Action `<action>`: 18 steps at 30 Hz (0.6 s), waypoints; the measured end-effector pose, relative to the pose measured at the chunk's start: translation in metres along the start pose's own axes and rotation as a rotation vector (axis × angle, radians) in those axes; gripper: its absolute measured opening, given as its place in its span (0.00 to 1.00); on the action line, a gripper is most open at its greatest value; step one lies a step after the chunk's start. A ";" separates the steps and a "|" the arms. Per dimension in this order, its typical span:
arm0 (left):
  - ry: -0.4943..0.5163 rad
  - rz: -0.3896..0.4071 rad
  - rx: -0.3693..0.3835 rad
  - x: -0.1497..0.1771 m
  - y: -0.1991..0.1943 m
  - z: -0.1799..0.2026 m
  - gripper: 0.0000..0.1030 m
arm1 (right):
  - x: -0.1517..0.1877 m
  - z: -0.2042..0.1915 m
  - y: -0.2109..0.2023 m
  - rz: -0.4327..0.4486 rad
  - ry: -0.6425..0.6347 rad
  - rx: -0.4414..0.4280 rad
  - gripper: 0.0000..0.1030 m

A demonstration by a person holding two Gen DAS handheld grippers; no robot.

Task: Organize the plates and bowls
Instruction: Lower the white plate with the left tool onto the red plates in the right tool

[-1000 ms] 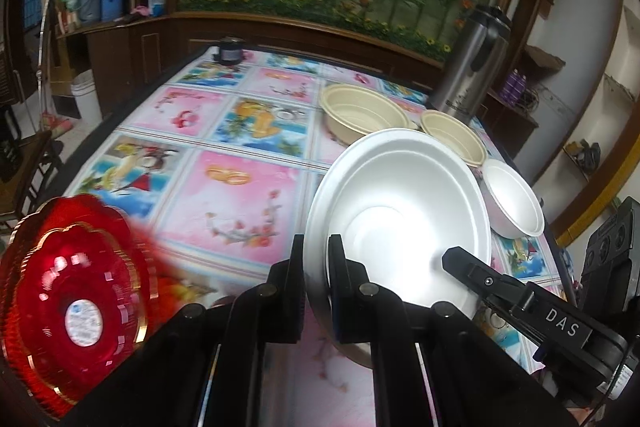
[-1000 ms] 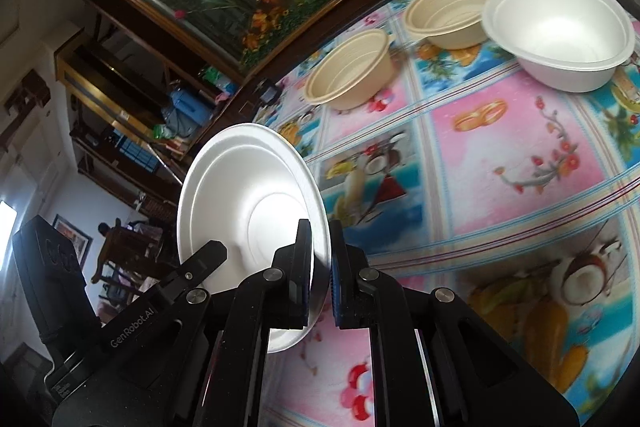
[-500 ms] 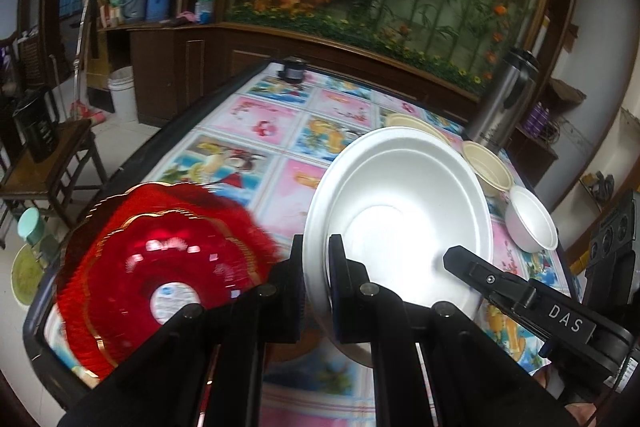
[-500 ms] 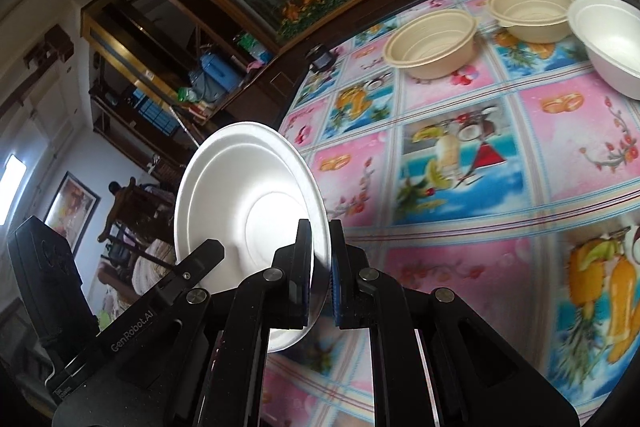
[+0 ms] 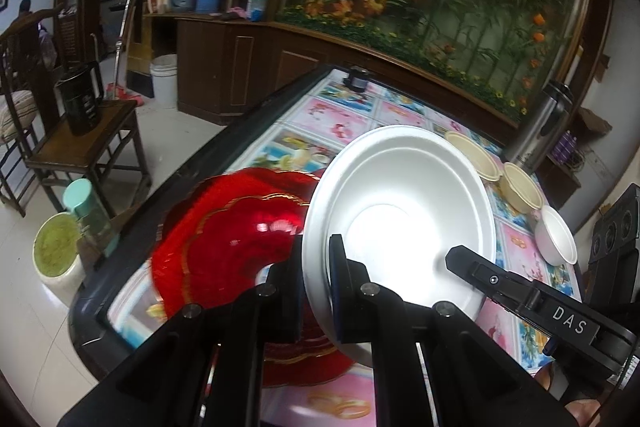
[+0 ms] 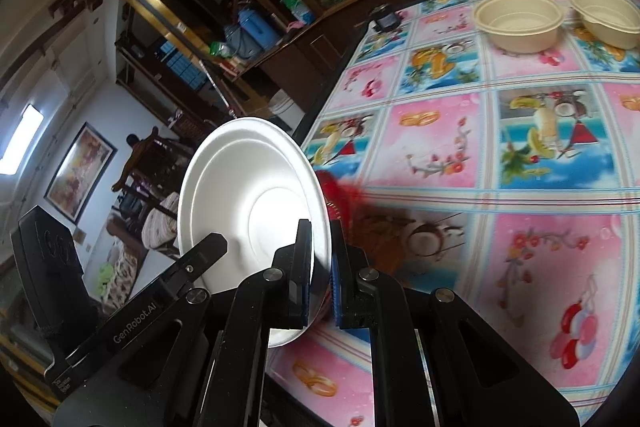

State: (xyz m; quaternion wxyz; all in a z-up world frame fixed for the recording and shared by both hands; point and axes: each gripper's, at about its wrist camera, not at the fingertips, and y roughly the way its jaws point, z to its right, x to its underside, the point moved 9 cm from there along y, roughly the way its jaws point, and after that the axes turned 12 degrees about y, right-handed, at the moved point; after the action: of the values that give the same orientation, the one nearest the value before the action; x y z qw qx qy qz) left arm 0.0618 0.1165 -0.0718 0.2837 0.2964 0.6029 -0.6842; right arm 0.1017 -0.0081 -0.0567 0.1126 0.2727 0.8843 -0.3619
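Right now both tongs grip the same white foam plate: the left tongs point(image 5: 316, 287), at the lower centre of the left wrist view, are clenched on the rim of the white plate point(image 5: 400, 227), and the right tongs point(image 6: 320, 275), at the lower centre of the right wrist view, pinch the opposite rim of that plate point(image 6: 248, 207). The plate is held tilted above the near corner of the tabletop point(image 6: 440, 147), with the red scalloped plate point(image 5: 232, 251) lying just behind and below it at centre left of the left view. Two beige bowls point(image 6: 518, 21) and a small white bowl point(image 5: 556, 241) sit well apart toward the far right edge, near a steel flask point(image 5: 544, 123). The likely aim is to set the white plate on or beside the red one. Since thin foam is pinched from two sides, uneven pull between the hands could bend or crack the rim. Releasing one side early would let the plate swing and drop. The red plate lies close to the tabletop's edge, so a hard landing might nudge it toward the floor.
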 end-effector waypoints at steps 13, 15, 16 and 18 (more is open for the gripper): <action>-0.025 -0.059 -0.038 0.023 0.011 -0.022 0.09 | 0.025 0.001 0.036 -0.094 0.008 0.004 0.08; -0.029 -0.064 -0.049 0.024 0.012 -0.027 0.09 | 0.027 -0.001 0.037 -0.099 0.005 0.004 0.08; -0.034 -0.067 -0.055 0.024 0.012 -0.029 0.09 | 0.028 -0.003 0.040 -0.102 0.004 0.004 0.08; -0.042 -0.073 -0.063 0.025 0.013 -0.032 0.10 | 0.027 -0.006 0.045 -0.107 -0.006 0.006 0.08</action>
State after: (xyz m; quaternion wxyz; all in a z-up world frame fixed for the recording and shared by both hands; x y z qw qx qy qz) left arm 0.0568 0.1465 -0.1021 0.2802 0.2505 0.6287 -0.6808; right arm 0.1046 0.0338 -0.0890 0.0950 0.2243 0.8962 -0.3707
